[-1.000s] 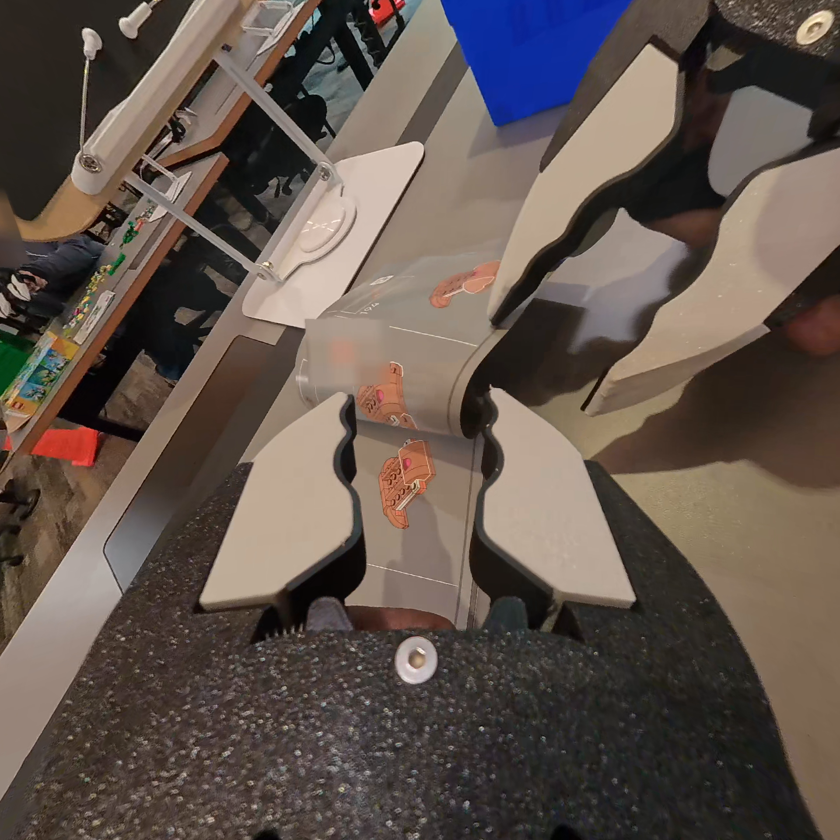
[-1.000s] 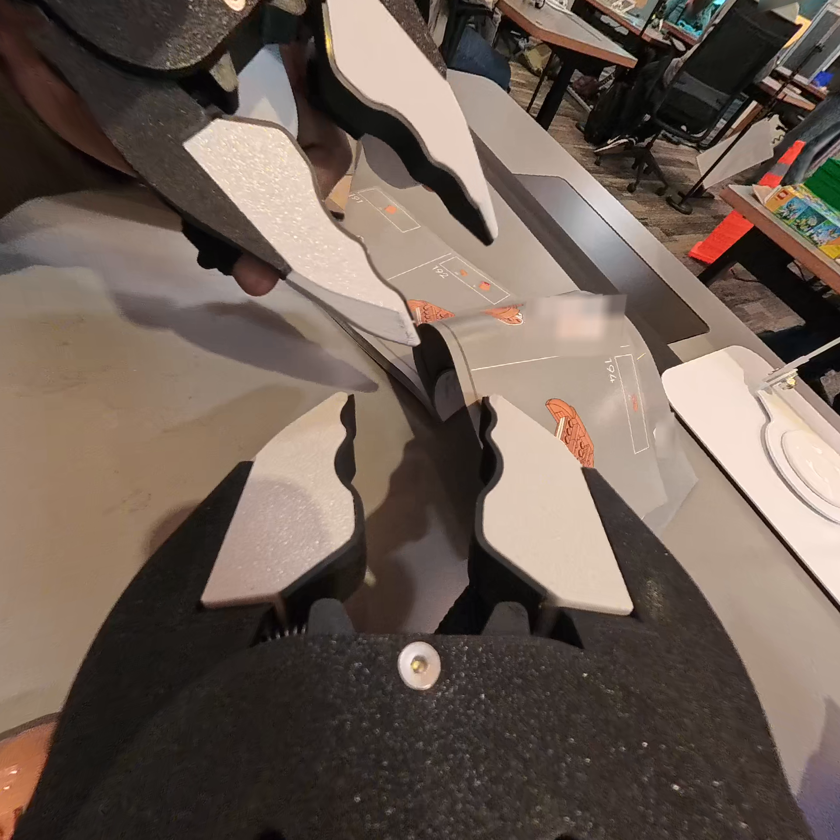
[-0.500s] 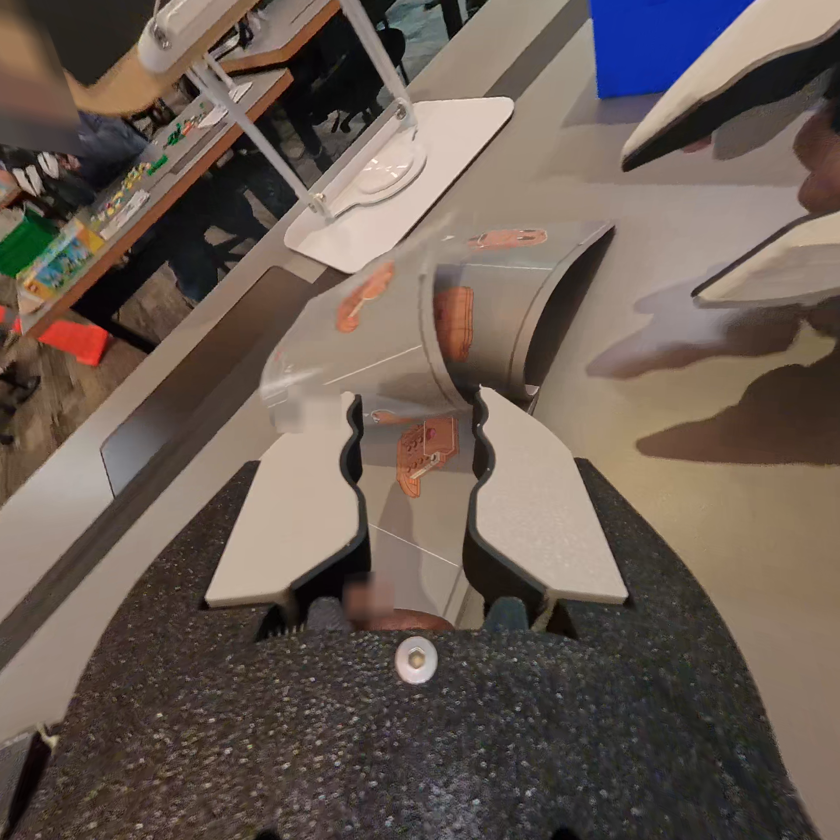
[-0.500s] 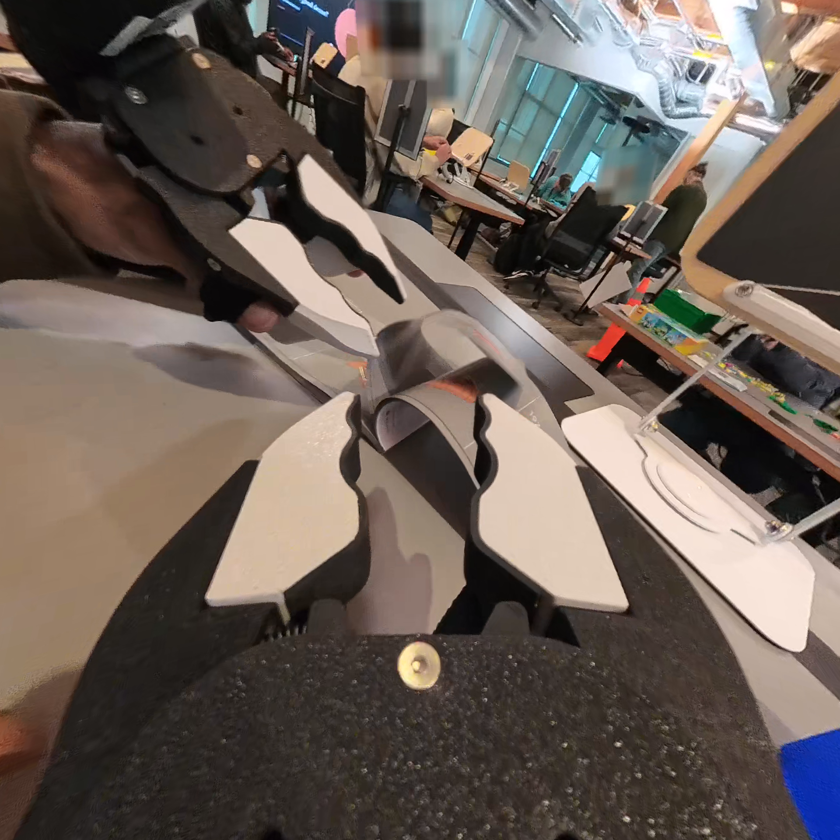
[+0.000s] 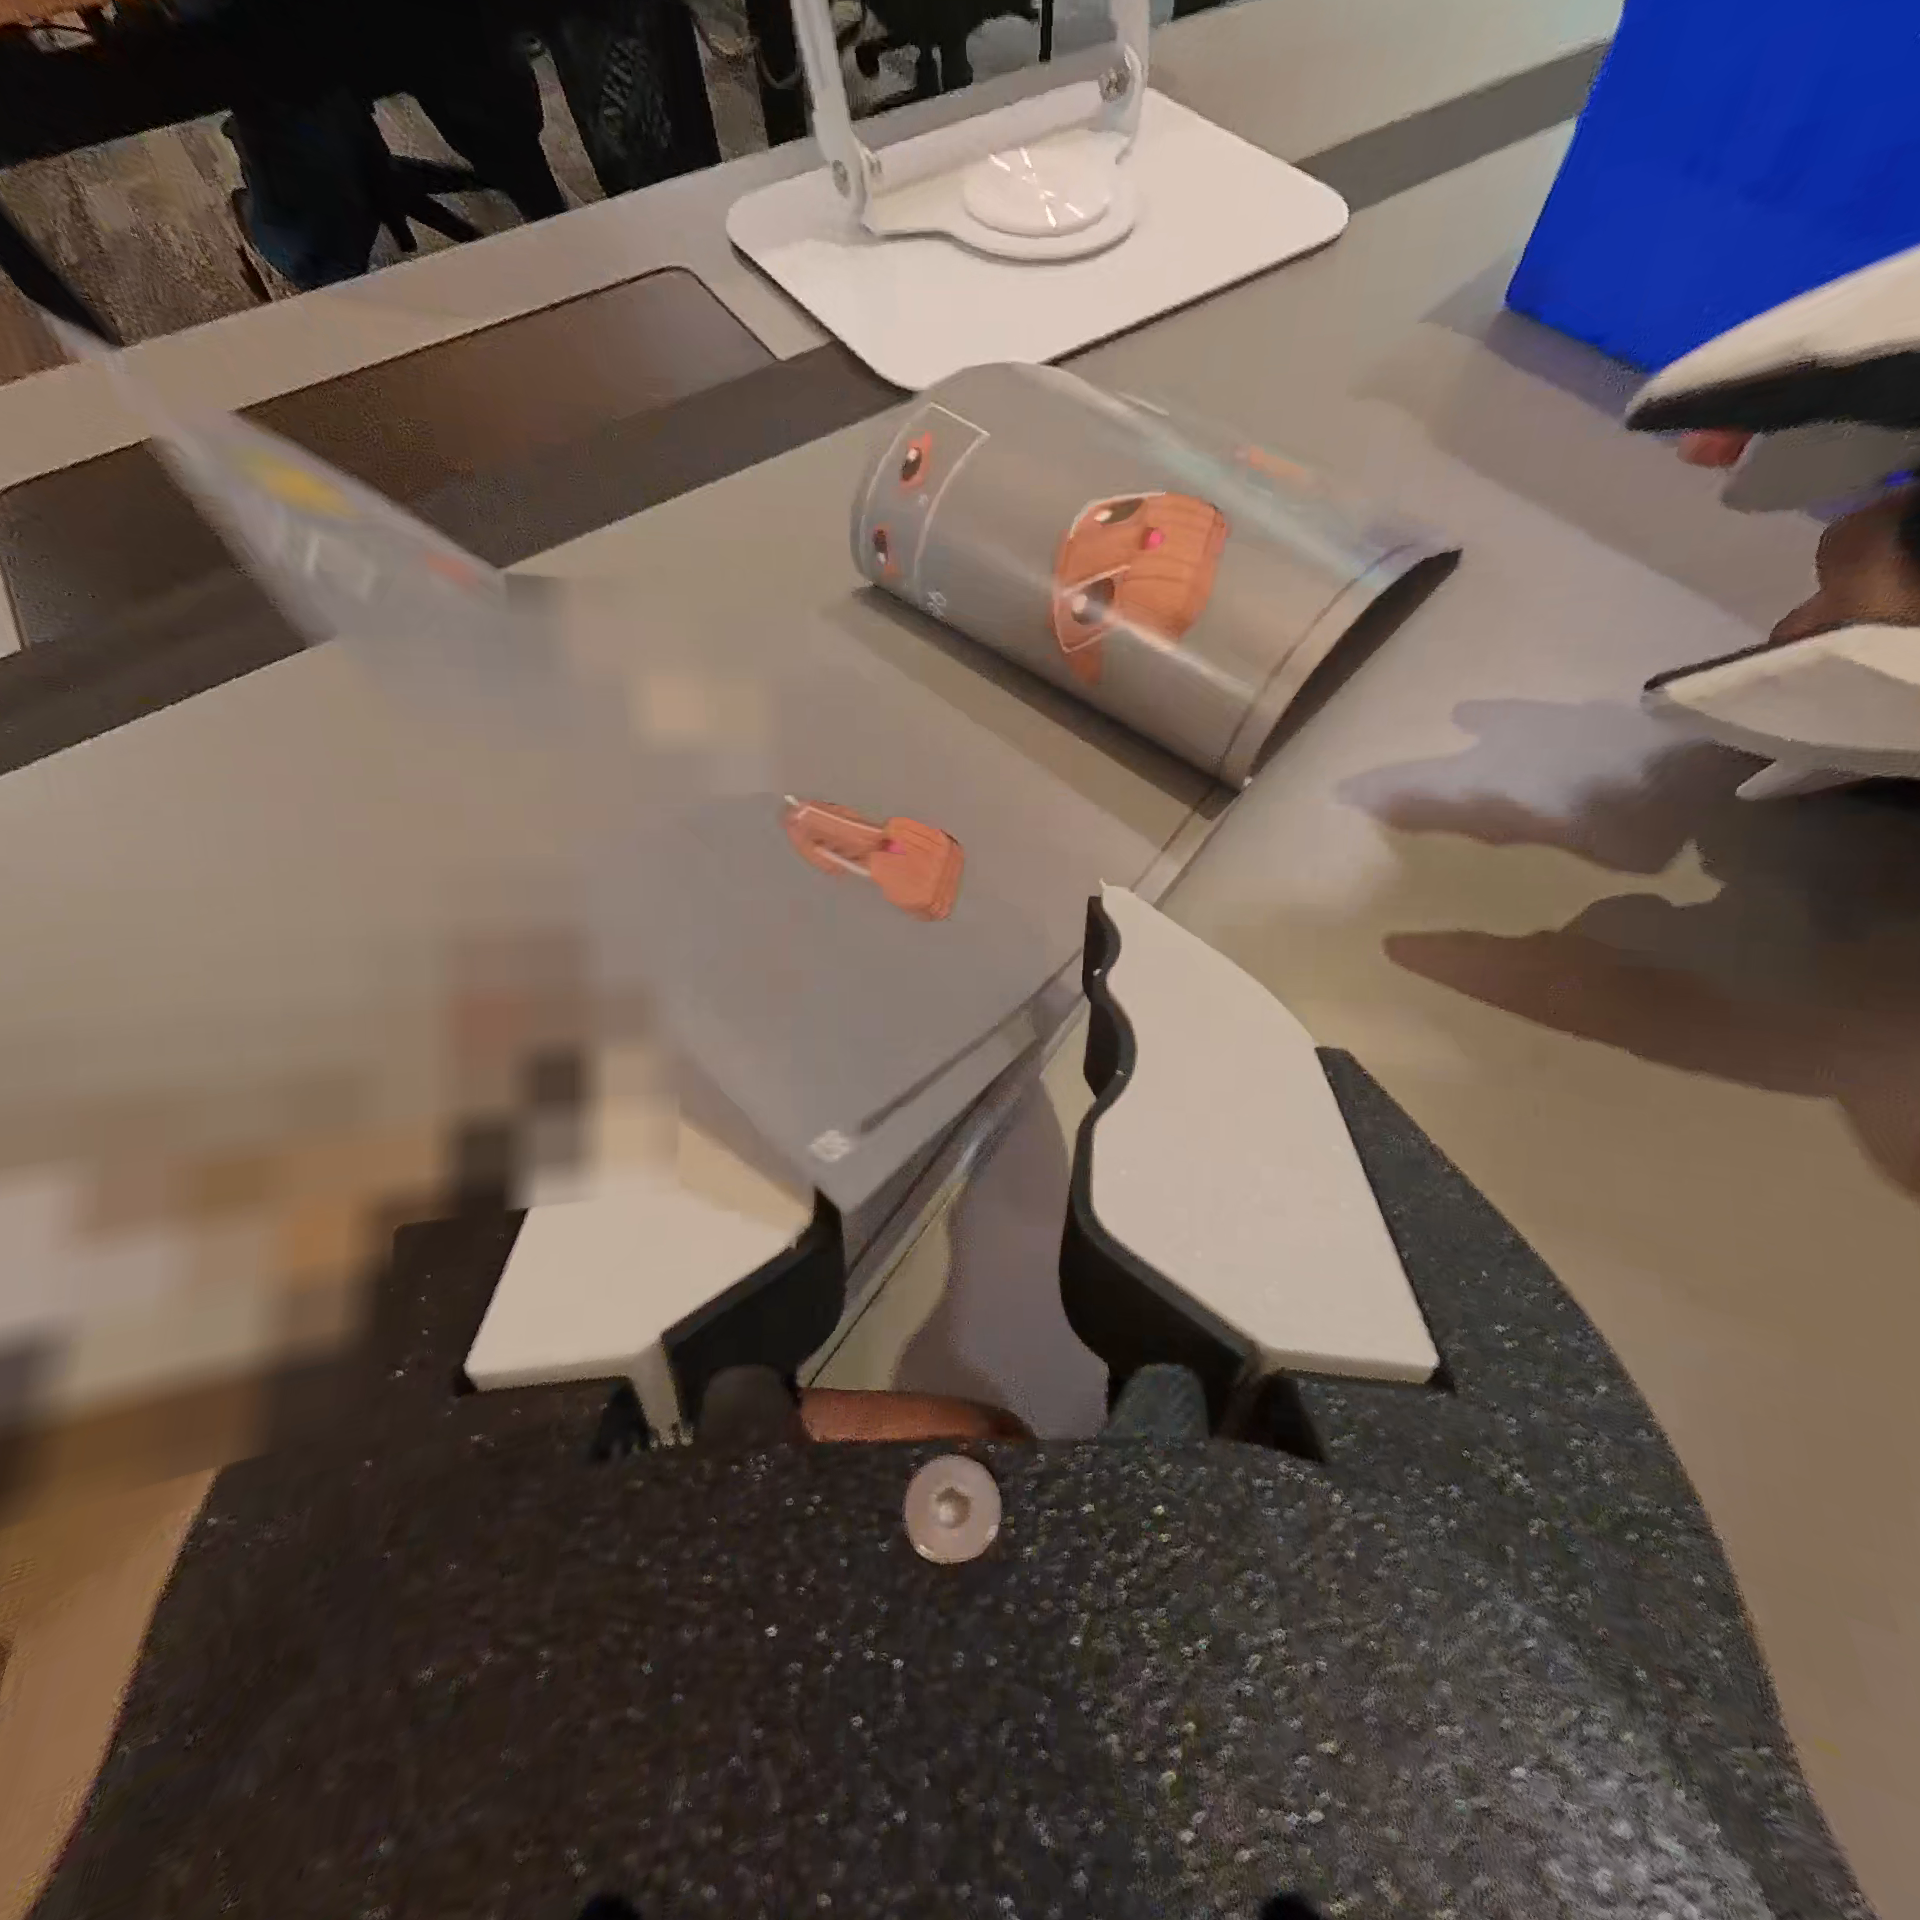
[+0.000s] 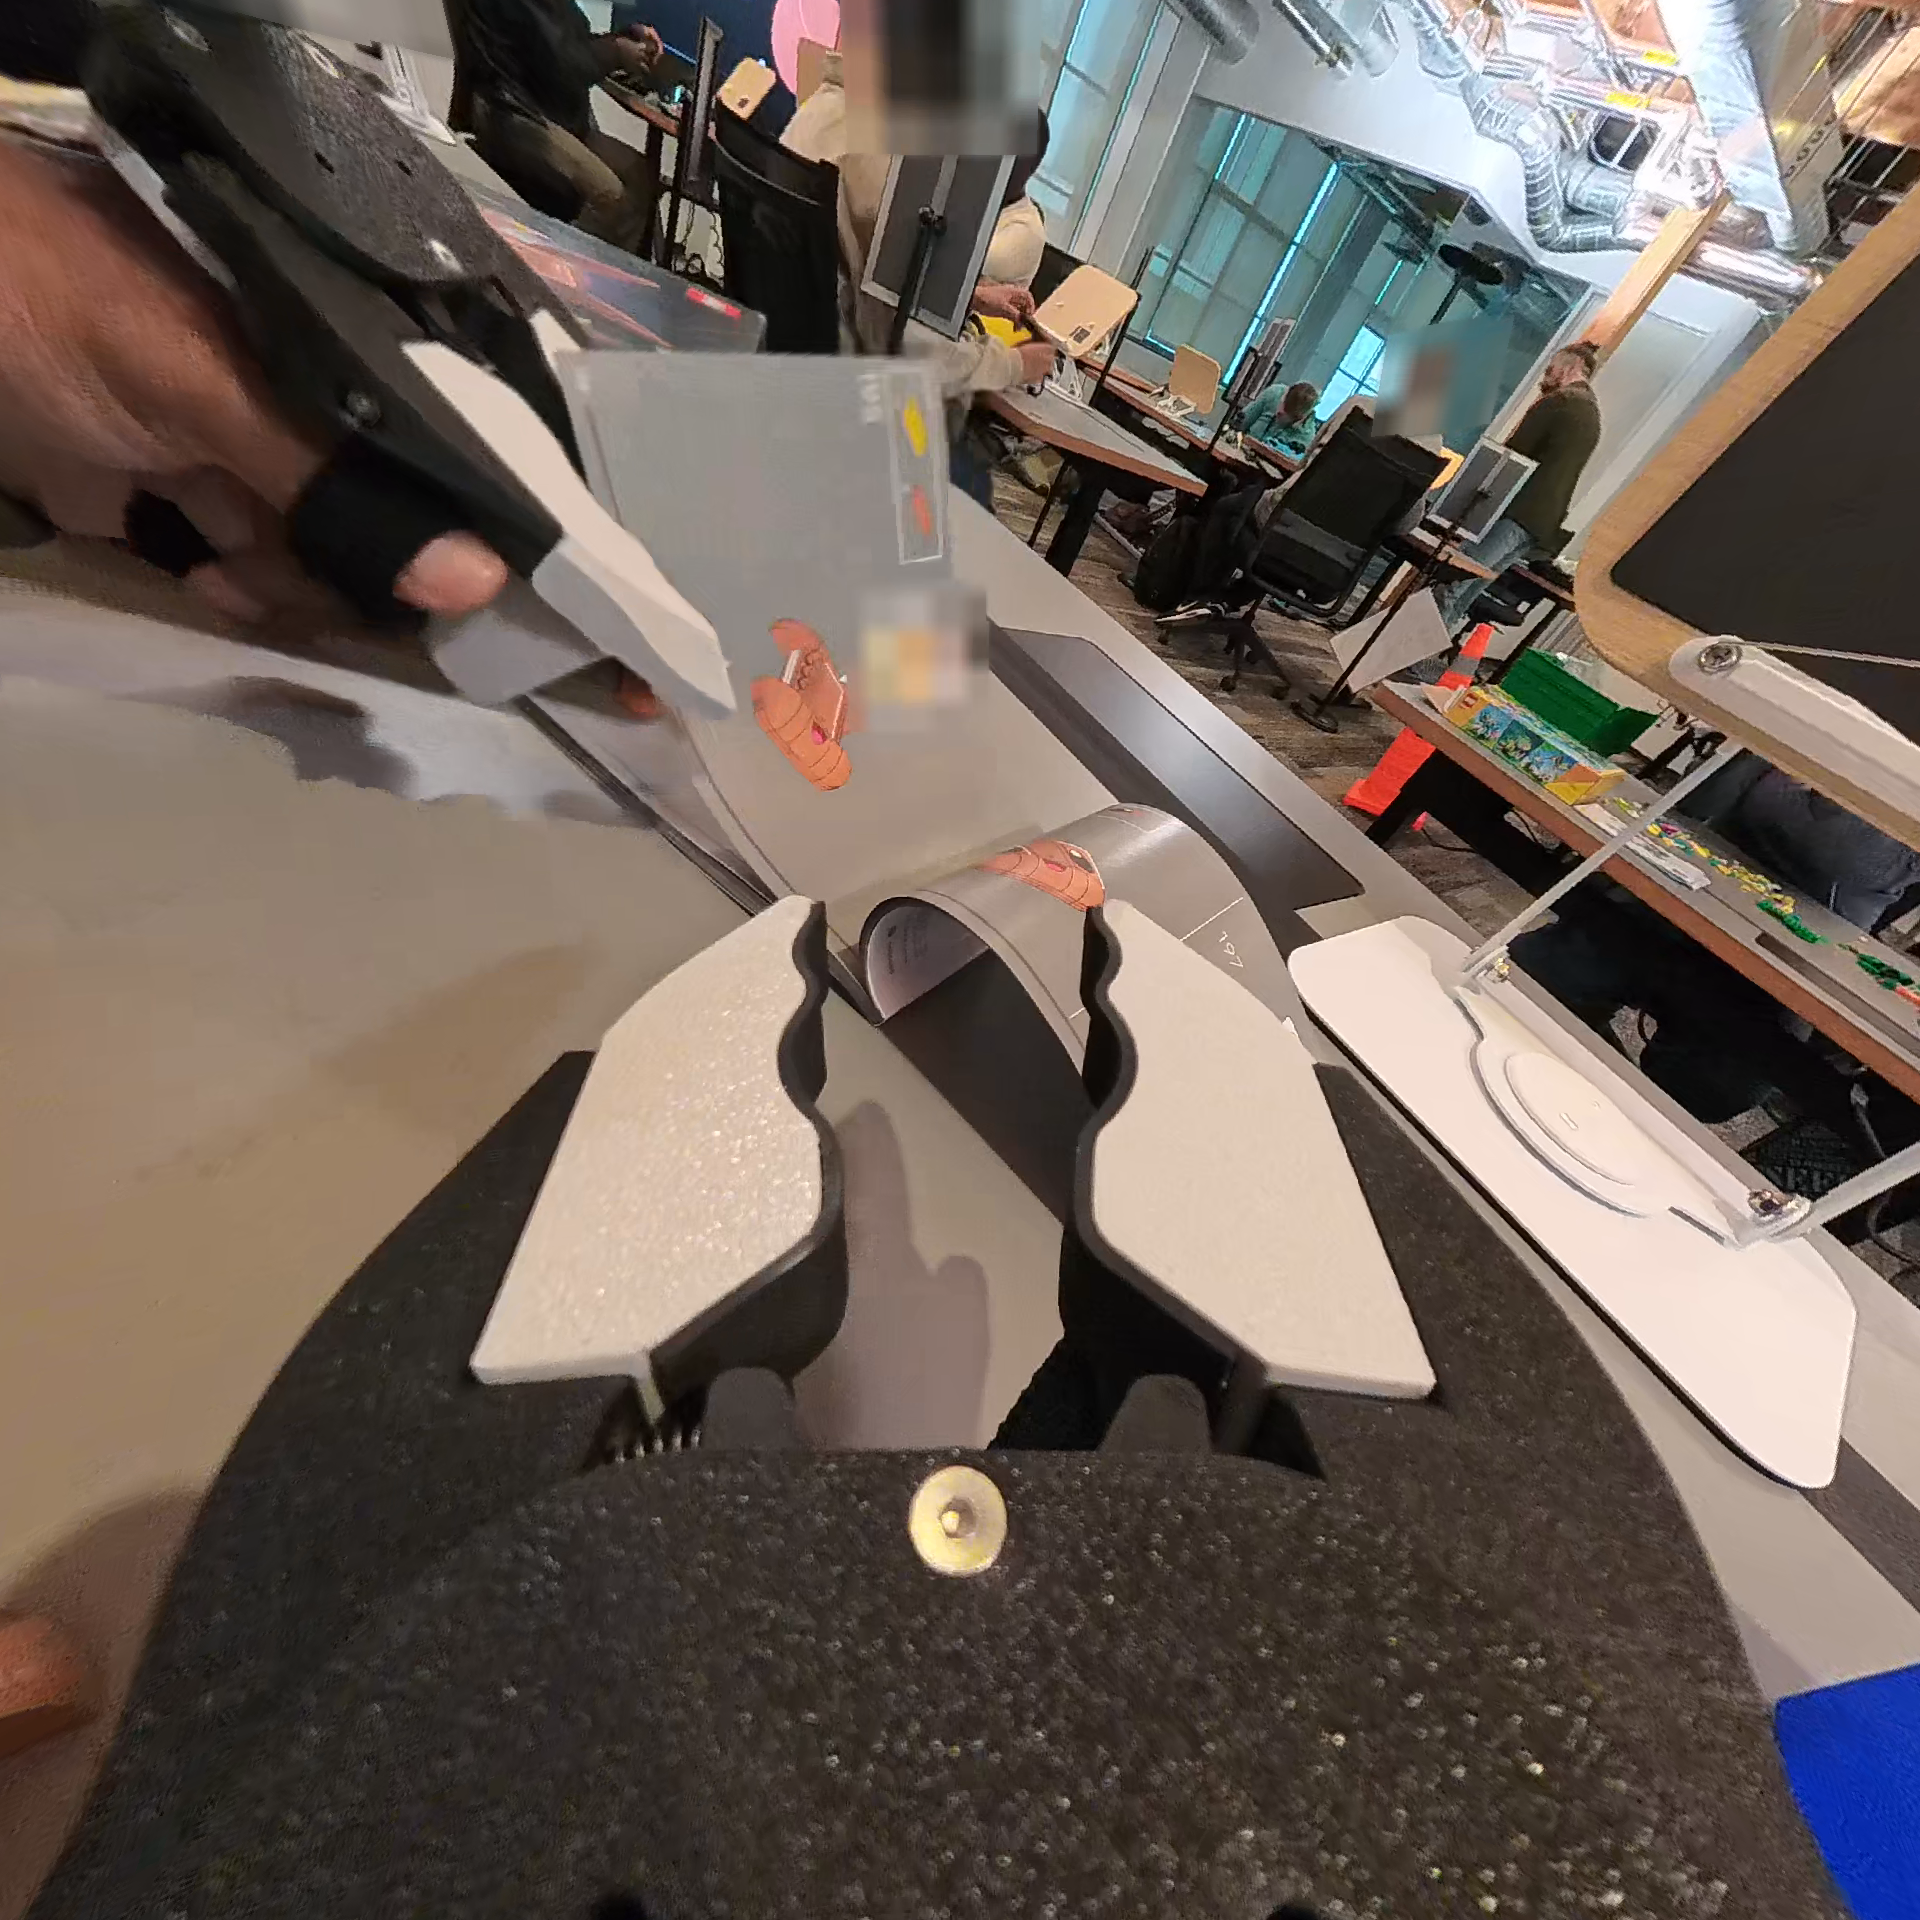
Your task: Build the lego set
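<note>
grey instruction booklet point(image 5: 831, 935) page lifted, pinched by left gripper point(image 5: 966, 1049), curled pages beyond, right gripper point(image 6: 951, 925) released, empty

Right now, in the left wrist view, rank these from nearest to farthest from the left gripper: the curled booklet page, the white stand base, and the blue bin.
1. Curled booklet page, just ahead of the left gripper, slightly right.
2. White stand base, beyond the page, at the table's far edge.
3. Blue bin, far right; too close to call against the base.
</note>
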Motion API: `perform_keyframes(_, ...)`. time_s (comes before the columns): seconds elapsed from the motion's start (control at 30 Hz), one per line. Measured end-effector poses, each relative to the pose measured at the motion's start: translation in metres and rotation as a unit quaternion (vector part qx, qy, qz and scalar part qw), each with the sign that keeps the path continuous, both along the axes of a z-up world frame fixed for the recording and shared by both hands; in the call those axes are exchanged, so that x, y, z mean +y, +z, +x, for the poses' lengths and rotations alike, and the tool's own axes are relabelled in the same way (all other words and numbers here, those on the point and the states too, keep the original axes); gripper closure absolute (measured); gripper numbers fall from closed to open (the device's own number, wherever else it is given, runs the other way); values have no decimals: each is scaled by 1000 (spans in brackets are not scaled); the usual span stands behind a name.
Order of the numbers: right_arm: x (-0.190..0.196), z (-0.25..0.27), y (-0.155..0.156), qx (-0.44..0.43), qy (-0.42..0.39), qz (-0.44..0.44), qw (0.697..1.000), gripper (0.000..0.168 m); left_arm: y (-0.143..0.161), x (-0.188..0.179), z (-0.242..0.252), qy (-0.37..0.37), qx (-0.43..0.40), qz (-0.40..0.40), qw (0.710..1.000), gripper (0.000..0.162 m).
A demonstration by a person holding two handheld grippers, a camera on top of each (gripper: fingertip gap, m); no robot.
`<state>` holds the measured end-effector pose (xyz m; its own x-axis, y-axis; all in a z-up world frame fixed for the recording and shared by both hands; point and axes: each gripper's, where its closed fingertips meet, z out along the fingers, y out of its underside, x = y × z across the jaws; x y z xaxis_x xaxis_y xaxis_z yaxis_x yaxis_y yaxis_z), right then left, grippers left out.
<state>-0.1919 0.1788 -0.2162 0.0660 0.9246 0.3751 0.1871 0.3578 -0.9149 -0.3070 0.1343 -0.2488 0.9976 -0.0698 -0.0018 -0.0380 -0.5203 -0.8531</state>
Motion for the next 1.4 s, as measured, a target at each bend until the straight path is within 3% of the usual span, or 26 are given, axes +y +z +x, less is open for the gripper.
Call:
perform_keyframes(0.17,0,0,-1,-2,0,2,1000,122,6,-4,-8,1,-53,17,998,114)
perform_keyframes(0.4,-1,2,-1,-3,3,4,1000,122,12,-7,-14,5,-62,34,997,114)
perform_keyframes(0.73,-18,-8,-12,-38,24,66,997,123,-2,-19,-22,16,-40,-34,998,113)
perform_keyframes(1.0,-61,-69,-31,-152,68,170,971,128,7,-15,-15,18,-142,-11,990,115)
perform_keyframes(1.23,-57,-106,-38,-179,35,146,972,130,21,-13,-14,15,-244,27,969,116)
perform_keyframes(1.4,-43,-107,-48,-189,12,147,971,146,30,-15,-15,10,-271,43,961,117)
